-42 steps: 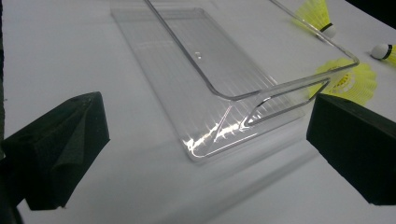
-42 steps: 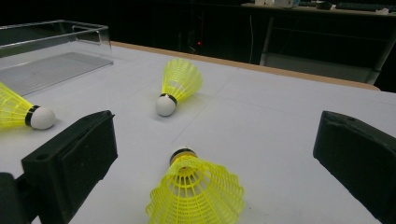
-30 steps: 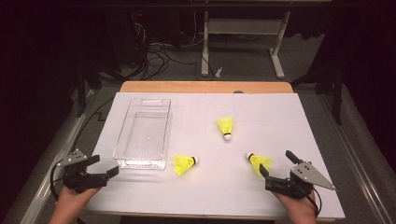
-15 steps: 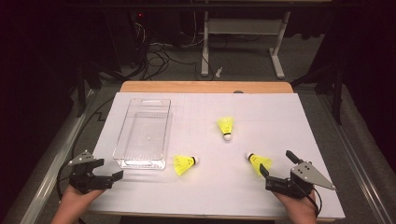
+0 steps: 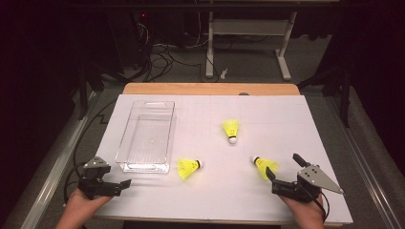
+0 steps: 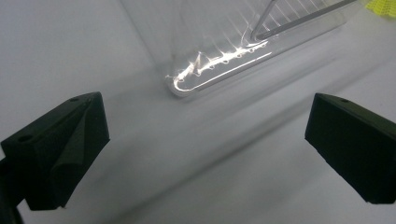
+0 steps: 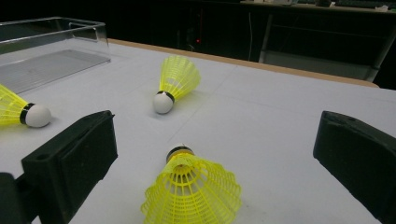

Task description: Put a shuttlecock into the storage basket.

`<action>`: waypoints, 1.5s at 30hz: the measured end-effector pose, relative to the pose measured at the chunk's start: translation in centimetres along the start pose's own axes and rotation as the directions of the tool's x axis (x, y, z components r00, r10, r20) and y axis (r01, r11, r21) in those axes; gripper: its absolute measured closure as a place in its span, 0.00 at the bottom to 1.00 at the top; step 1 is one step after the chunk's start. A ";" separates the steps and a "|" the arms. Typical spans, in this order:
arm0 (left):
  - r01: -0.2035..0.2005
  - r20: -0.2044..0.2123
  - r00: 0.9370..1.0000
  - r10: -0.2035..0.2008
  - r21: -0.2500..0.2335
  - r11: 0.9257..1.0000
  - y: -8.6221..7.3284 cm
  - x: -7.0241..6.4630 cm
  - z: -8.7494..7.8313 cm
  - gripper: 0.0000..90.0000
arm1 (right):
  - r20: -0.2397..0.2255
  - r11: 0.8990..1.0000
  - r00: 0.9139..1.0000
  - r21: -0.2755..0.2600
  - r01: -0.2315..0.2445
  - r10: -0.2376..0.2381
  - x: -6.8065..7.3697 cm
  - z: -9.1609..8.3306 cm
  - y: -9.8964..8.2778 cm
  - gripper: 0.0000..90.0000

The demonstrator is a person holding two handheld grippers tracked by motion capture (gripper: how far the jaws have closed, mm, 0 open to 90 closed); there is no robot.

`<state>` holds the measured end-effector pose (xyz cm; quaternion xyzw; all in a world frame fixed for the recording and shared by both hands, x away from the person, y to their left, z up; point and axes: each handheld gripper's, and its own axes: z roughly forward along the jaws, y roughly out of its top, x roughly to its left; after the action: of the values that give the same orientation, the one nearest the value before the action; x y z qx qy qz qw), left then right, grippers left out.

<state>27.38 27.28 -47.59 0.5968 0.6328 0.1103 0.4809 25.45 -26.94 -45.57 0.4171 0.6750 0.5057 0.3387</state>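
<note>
I see a bench (image 5: 296, 129) covered in a white sheet, viewed from above. My right tool (image 5: 282, 172) rests near the front right corner, its jaws spread wide and holding nothing. Just ahead of it lies a shuttlecock (image 5: 262, 165) on its side: a bright yellow mesh skirt, a black band and a small white cork. In the right gripper view this shuttlecock (image 7: 191, 189) sits between the two black jaws but touches neither, skirt toward the camera and cork pointing away.

A second shuttlecock (image 5: 231, 129) lies farther back near the middle of the bench, cork toward me. A third shuttlecock (image 5: 189, 168) lies to the left of the first, cork pointing right, just beside the near right corner of a clear tray (image 5: 147, 136). The tray is a long plastic box, and I see nothing lying in it.

My left tool (image 5: 121, 186) rests at the front left, just short of the tray's near end, jaws also wide and holding nothing. In the left gripper view the tray's rounded corner (image 6: 219, 65) shines beyond the jaws, apart from them.

Nothing lies between the right tool and the nearest shuttlecock. Beyond the bench, cables and a metal frame stand on a dark floor (image 5: 248, 62).
</note>
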 end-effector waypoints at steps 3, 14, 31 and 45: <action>0.011 -0.004 1.000 -0.011 0.012 1.000 0.1 -0.3 0.0 0.01 | 0.009 1.000 1.000 0.003 -0.010 0.010 0.0 0.1 0.0 0.00; 0.036 -0.031 0.999 -0.034 0.089 0.995 0.6 -1.0 0.2 0.01 | 0.028 0.997 1.000 0.071 0.010 -0.012 -0.3 0.7 0.5 0.00; 0.015 -0.051 0.999 -0.001 0.291 0.957 0.1 -1.7 0.1 0.01 | 0.019 0.999 1.000 0.035 0.003 -0.003 0.1 0.3 -0.1 0.00; 0.032 -0.078 0.997 0.000 0.404 0.914 0.5 -1.9 -0.1 0.01 | 0.018 0.999 1.000 0.040 0.004 -0.005 0.0 0.3 -0.3 0.00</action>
<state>27.31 25.80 -46.29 0.6735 0.6646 -0.0044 0.3235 25.68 -26.83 -45.92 0.4269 0.6829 0.4874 0.3376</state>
